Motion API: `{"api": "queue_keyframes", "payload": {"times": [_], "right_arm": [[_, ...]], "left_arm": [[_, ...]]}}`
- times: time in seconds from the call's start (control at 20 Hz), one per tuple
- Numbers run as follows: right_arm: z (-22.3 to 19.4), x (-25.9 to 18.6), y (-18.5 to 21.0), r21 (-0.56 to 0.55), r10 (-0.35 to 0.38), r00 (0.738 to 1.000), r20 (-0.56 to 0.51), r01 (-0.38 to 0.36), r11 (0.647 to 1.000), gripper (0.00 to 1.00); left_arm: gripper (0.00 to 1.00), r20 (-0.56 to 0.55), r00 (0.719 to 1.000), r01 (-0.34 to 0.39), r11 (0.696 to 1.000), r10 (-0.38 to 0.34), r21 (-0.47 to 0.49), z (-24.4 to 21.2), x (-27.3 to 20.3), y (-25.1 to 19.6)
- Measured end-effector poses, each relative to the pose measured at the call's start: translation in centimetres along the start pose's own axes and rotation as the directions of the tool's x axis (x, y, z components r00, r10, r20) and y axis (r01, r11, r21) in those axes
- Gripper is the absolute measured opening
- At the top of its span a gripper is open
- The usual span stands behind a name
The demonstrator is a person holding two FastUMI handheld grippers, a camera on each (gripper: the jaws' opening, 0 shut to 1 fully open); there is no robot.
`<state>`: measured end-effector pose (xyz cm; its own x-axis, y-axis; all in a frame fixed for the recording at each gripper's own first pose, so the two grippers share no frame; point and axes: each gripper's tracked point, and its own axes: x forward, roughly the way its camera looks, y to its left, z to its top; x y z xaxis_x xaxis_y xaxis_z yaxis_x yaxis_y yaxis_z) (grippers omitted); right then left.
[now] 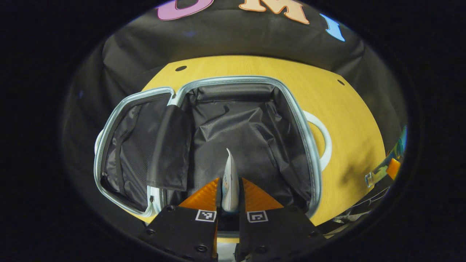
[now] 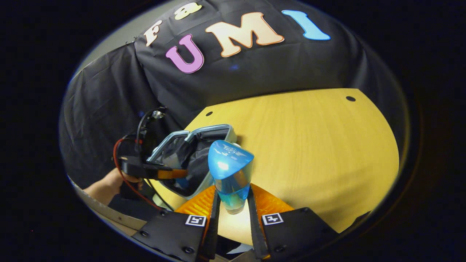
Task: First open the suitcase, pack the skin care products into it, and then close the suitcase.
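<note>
The suitcase [image 1: 309,145] lies open on the yellow table [image 1: 349,120], its dark lining facing up and its lid half [image 1: 127,153] folded out to the left. My left gripper [image 1: 230,185] is shut on a white tube [image 1: 230,178], held edge-on over the main compartment. My right gripper [image 2: 233,198] is shut on a clear blue bottle [image 2: 230,171] with a wide blue top, raised above the table to the right of the suitcase [image 2: 214,131]. The left gripper [image 2: 160,173] and the hand [image 2: 109,185] holding it hover over the suitcase in the right gripper view.
A white ring-shaped handle [image 1: 326,142] juts from the suitcase's right side. Bare tabletop [image 2: 309,145] spreads right of the suitcase. The blue bottle and right gripper [image 1: 386,171] sit at the far right edge in the left gripper view.
</note>
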<state>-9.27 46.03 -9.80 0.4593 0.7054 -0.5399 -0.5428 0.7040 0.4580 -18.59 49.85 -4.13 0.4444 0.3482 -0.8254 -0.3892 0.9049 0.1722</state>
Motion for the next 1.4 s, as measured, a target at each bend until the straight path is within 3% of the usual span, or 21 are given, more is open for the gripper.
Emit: {"api": "queue_keyframes", "payload": {"times": [0.25,0.35,0.5,0.55,0.85,1.1,1.15,1.2,1.3,1.4], "right_arm": [[-0.6,2.0,4.0,-0.023,0.026,0.999,-0.04,-0.027,0.999,0.41],[-0.3,3.0,5.9,-0.004,0.05,0.997,-0.052,-0.051,0.999,0.41],[0.3,4.7,8.3,-0.015,0.078,0.995,-0.067,-0.079,0.997,0.41],[0.1,5.4,8.9,-0.023,0.085,0.993,-0.08,-0.087,0.996,0.38],[-3.2,10.6,11.5,-0.01,0.08,0.973,-0.215,-0.084,0.996,0.41],[-6.4,14.0,11.8,0.001,0.038,0.952,-0.305,-0.04,0.999,0.38],[-6.7,14.5,11.9,0.009,0.035,0.95,-0.31,-0.034,0.999,0.41],[-6.7,15.1,12.0,0.015,0.032,0.95,-0.312,-0.029,0.999,0.38],[-7.1,15.8,12.0,0.014,0.012,0.948,-0.319,-0.007,1.0,0.38],[-6.8,16.5,12.1,-0.015,-0.013,0.953,-0.304,0.009,1.0,0.4]], "left_arm": [[0.16,0.042,0.998,0.038,0.999,-0.039,0.016,2.3,1.8,1.0],[0.24,0.094,0.994,0.048,0.999,-0.049,0.008,3.5,2.1,1.4],[0.98,0.21,0.974,0.082,0.997,-0.083,0.017,6.1,0.7,1.7],[0.97,0.241,0.967,0.083,0.996,-0.085,0.021,6.9,0.1,2.0],[0.93,0.384,0.921,0.087,0.995,-0.066,-0.037,9.7,-3.3,7.0],[0.93,0.389,0.921,0.035,0.992,0.016,-0.123,8.5,-4.3,13.7],[0.94,0.392,0.919,0.029,0.989,0.031,-0.146,8.3,-4.5,14.8],[0.94,0.393,0.919,0.026,0.986,0.04,-0.163,8.1,-4.7,15.8],[0.91,0.389,0.919,0.009,0.981,0.068,-0.192,7.7,-4.6,18.0],[0.94,0.392,0.915,-0.01,0.977,0.095,-0.214,7.7,-4.7,20.0]]}}
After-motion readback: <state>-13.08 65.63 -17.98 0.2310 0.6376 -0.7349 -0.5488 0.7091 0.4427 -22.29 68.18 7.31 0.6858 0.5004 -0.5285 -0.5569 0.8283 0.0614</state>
